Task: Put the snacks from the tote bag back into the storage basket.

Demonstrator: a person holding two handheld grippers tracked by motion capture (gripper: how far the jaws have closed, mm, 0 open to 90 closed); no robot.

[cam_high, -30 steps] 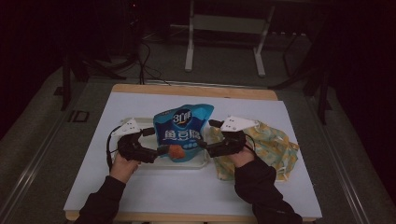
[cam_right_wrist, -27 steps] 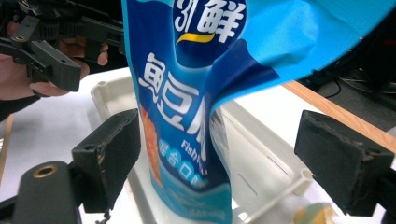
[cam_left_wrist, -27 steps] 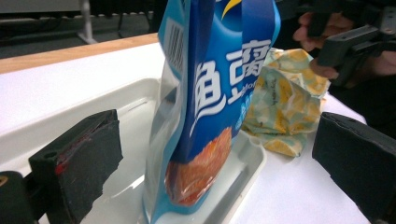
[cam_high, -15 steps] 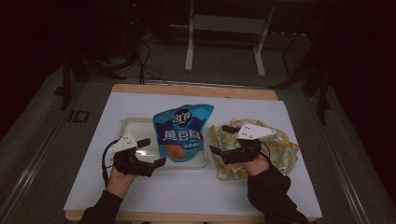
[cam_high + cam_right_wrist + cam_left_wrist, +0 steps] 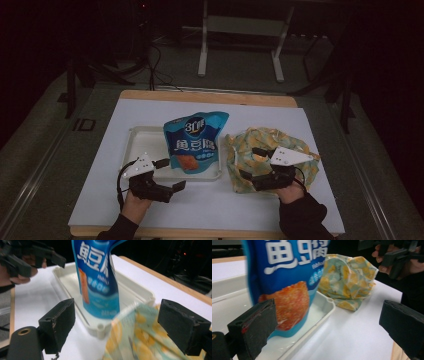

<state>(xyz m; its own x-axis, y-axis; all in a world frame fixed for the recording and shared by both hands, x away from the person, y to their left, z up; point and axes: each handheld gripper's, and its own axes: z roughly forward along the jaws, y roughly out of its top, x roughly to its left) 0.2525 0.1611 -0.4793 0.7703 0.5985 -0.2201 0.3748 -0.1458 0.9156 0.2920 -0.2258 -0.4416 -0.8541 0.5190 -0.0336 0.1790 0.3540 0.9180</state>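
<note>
The left gripper (image 5: 168, 175) is seen at the near-left of the white-covered worktop (image 5: 100, 150), just off the front edge of the shallow white plastic tray (image 5: 137, 142). Its black fingers (image 5: 254, 327) are spread wide apart, w/ nothing held betw. them and nothing touched. In the left gripper view the tray's near rim and the bag lie betw. and beyond the fingers.

The blue glossy snack bag w/ white lettering and an orange food picture (image 5: 194, 142) is stood upright in the tray, toward its right end, leaning slightly back; it is not contacted by either gripper.

The right gripper (image 5: 253, 163) is held over the near-left part of the crumpled yellow-and-pale-green lemon-print cloth bag (image 5: 295, 145), which lies on the worktop just right of the tray, touching or nearly touching its right rim. The right gripper's fingers (image 5: 58, 323) are also wide apart and empty; in the right gripper view the cloth bag's edge rises betw. them. Whether the cloth is brushed by a finger cannot be told.

Both grippers are gripped by hands in dark sleeves (image 5: 305, 220).
</note>
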